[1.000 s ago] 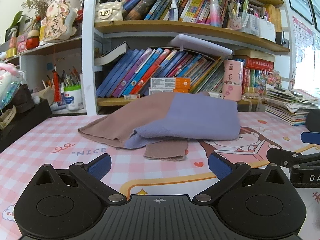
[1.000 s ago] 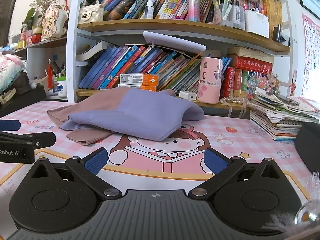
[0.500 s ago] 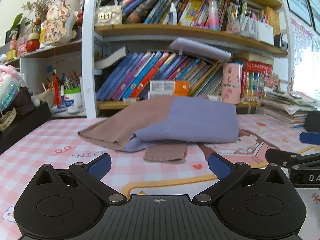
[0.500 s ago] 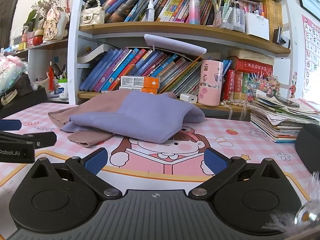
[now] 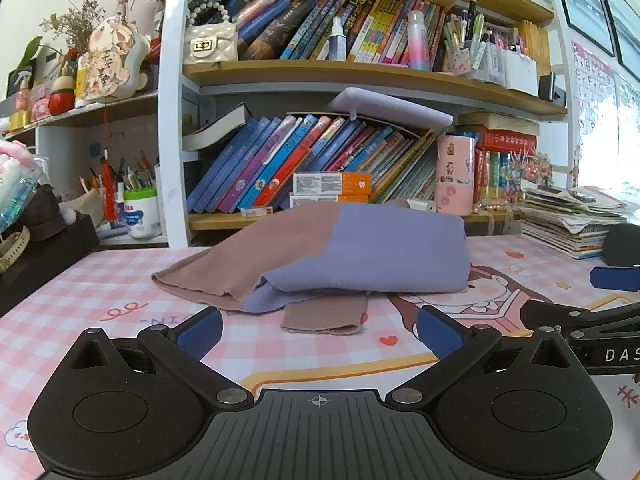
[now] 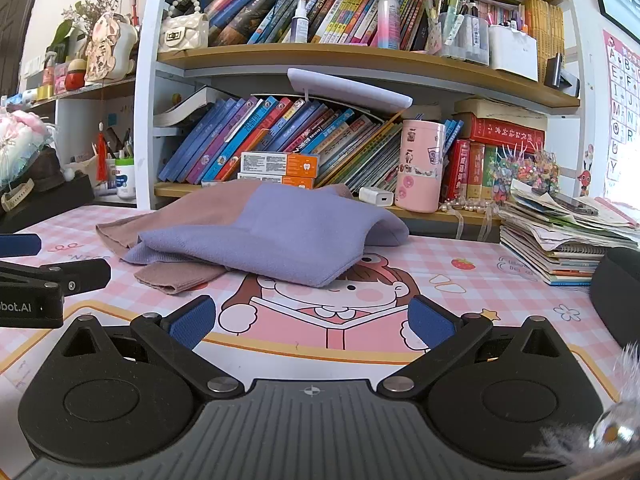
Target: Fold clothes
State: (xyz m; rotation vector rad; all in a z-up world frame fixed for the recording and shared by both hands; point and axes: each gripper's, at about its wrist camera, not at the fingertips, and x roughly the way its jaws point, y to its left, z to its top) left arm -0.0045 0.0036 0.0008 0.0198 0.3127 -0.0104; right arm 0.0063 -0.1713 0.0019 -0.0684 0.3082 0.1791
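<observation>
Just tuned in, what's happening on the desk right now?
A person is folding clothes with two handheld grippers. The brown-and-lilac garment lies loosely folded on the pink cartoon mat, a brown cuff sticking out underneath. Neither gripper touches it: the left gripper and right gripper both sit open just short of the cloth, holding nothing.

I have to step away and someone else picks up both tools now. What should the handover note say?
Left tool: open, holding nothing, low over the mat, short of the garment.
Right tool: open, holding nothing, also short of the garment.
Garment: brown and purple top, on the mat in front of the bookshelf, bundled, purple part over brown, one brown cuff sticking out towards the tools.
Done: roughly folded at most, edges uneven.
Left: tuck the cuff, square the fold.
</observation>
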